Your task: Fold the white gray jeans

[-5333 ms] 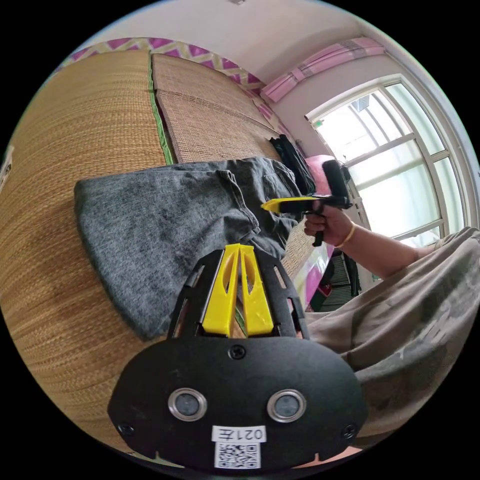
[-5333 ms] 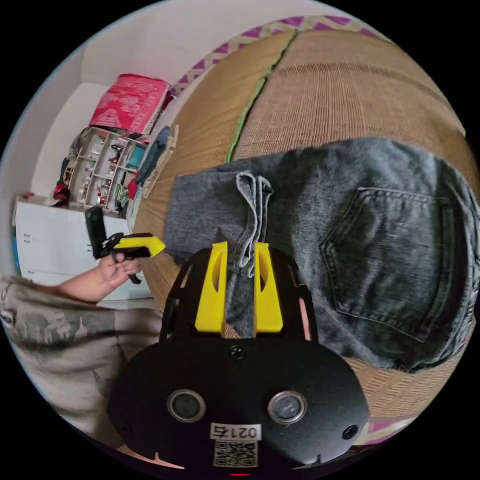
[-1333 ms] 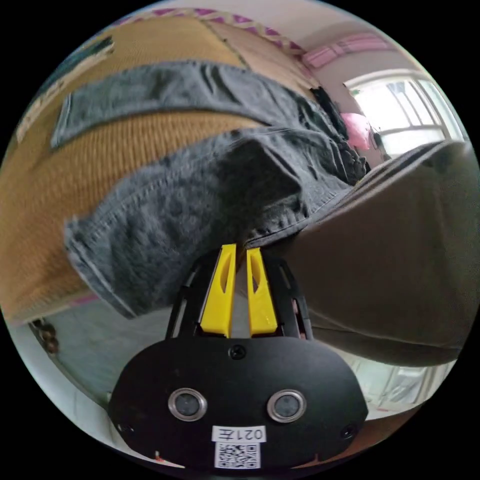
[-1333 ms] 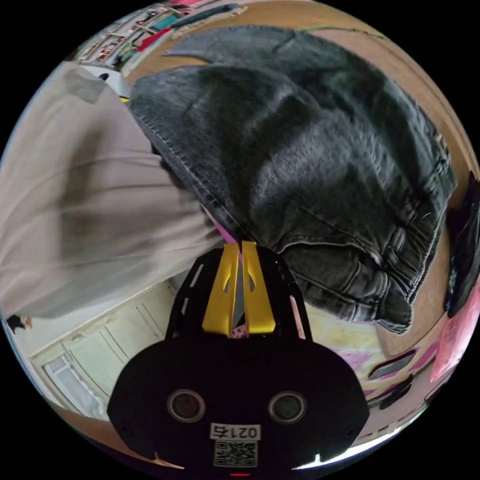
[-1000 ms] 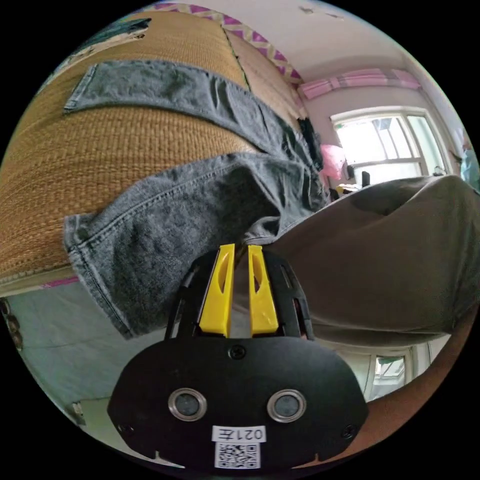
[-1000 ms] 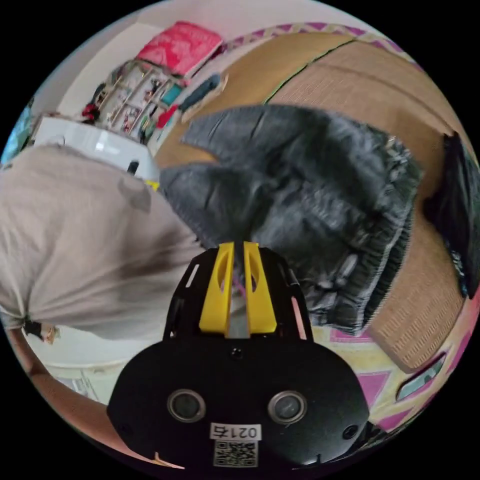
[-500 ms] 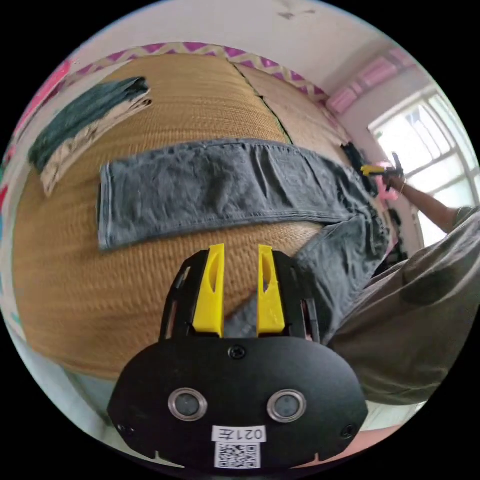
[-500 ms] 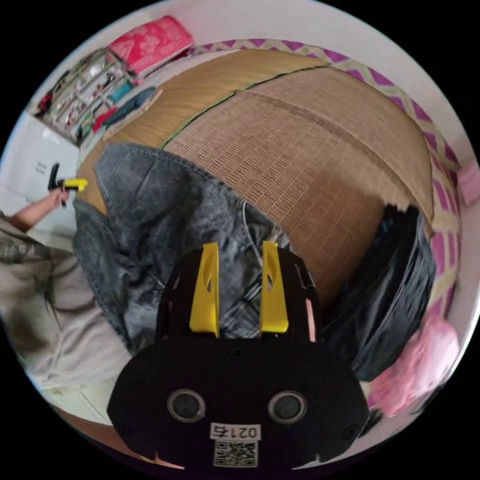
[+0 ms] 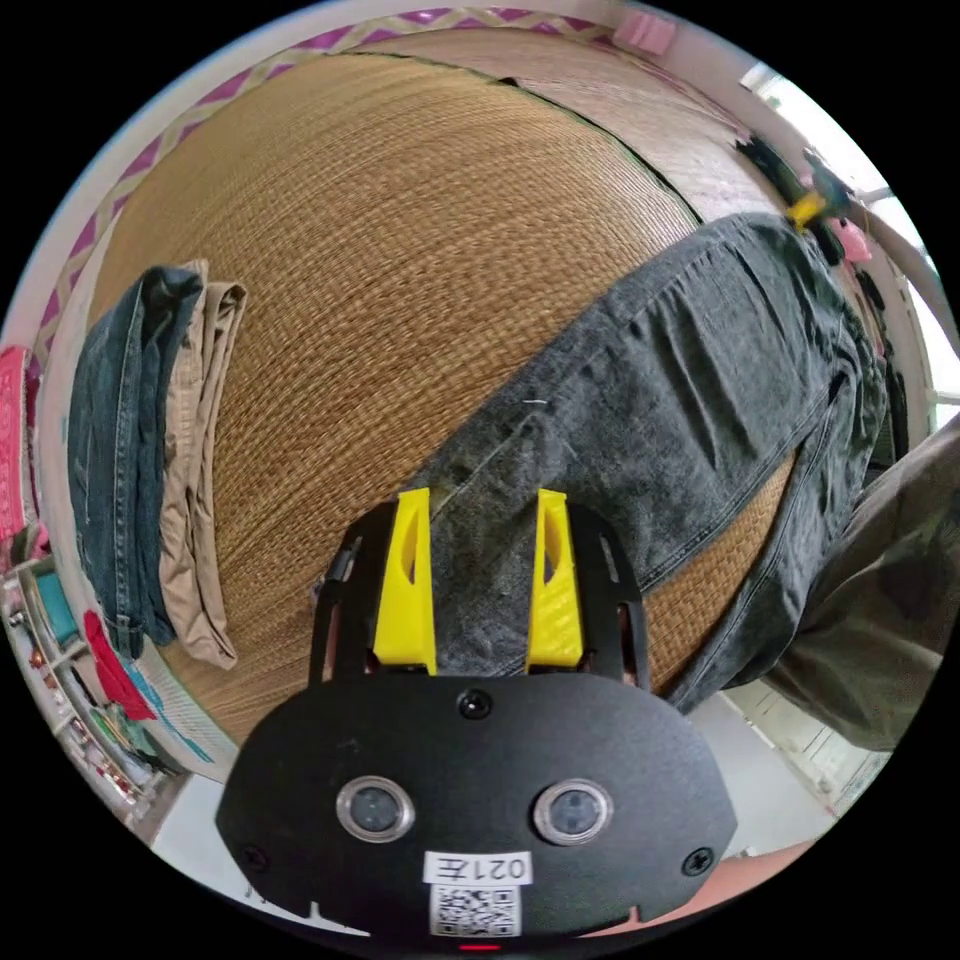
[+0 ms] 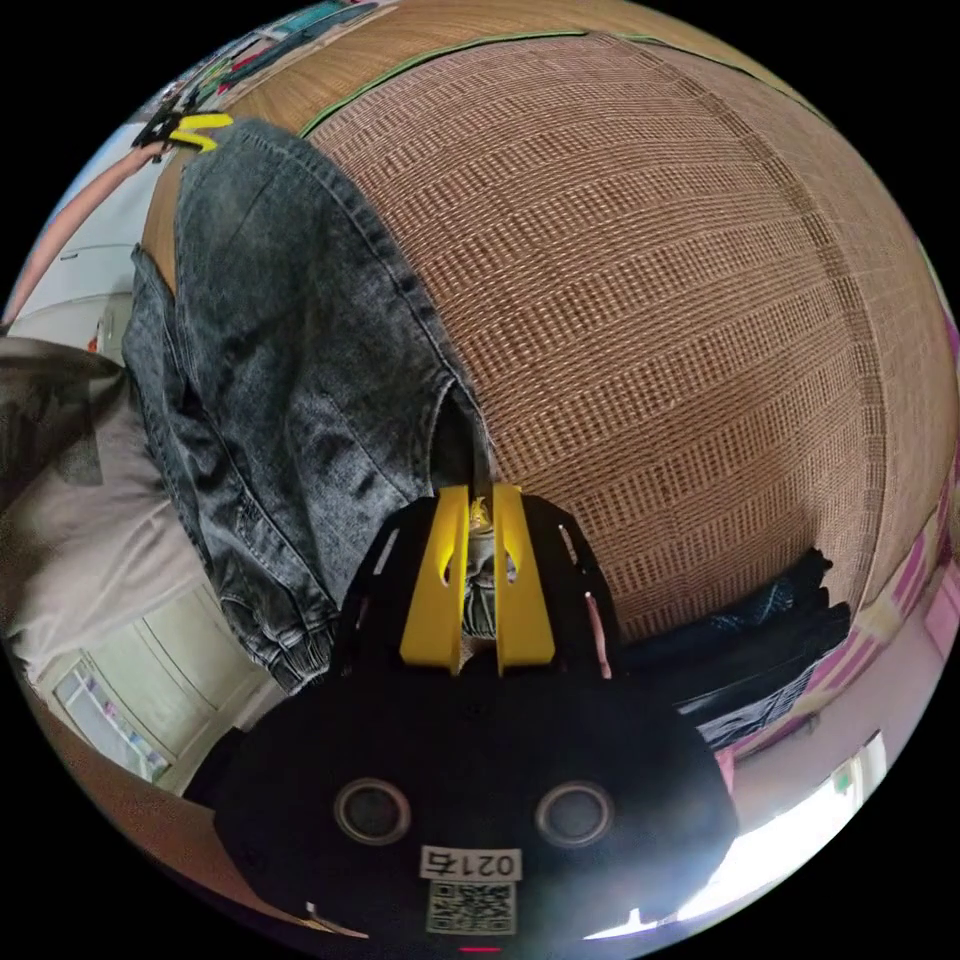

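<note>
Jeans (image 10: pixel 290 400) pinched, apparently, between right tongs (image 10: pixel 478 500)

A woven straw mat (image 9: pixel 380 250) is covering the bed, a green seam (image 10: pixel 440 45) running across it. Folded blue and tan trousers (image 9: pixel 150 450) are lying at its left end, a dark pile of clothes (image 10: pixel 760 630) (contents unclear) at the right.

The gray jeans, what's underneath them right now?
The gray jeans lie on a woven straw mat; one leg hangs off its edge. Whatever is directly beneath the cloth is covered.
</note>
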A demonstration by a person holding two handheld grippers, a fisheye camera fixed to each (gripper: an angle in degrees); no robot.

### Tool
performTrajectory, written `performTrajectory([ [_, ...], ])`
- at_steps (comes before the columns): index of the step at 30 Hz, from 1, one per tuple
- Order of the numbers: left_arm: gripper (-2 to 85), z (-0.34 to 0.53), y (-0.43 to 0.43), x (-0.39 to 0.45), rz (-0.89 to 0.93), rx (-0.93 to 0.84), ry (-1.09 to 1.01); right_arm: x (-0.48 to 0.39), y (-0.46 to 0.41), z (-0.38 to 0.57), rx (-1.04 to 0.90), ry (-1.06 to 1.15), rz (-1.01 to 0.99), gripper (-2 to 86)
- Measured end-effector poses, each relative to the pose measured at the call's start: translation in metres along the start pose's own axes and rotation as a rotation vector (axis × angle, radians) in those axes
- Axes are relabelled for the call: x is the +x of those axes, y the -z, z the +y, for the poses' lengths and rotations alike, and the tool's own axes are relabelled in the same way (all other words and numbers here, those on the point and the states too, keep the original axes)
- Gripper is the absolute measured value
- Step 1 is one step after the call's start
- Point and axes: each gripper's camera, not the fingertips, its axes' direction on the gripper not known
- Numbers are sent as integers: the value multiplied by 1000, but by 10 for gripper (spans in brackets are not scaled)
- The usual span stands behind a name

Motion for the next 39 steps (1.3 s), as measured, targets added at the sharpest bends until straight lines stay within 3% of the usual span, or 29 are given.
performTrajectory([
  [5, 2, -26, 1, 6, 55, -40, -28, -5, 4, -14, -25, 46, 32, 6],
  [13, -9, -129, 33, 17, -73, -34, -86, 17, 17, -28, -19, -7, 142, 1],
  [20, 17, -235, 73, 14, -163, -13, 45, 54, 9, -42, -8, -230, 274, 14],
  [24, 60, -177, 101, 25, -151, 131, 89, 46, -14, -34, -24, -279, 286, 46],
  [28, 97, -69, 119, 45, 22, 242, 146, 15, -18, 15, 185, -261, 208, 64],
  [33, 125, 50, 86, 179, 74, 82, 40, -32, -44, 80, 384, -224, 66, 70],
  [39, 143, 94, 42, 275, 49, 43, 67, -89, -95, 126, 545, -159, -14, 53],
])
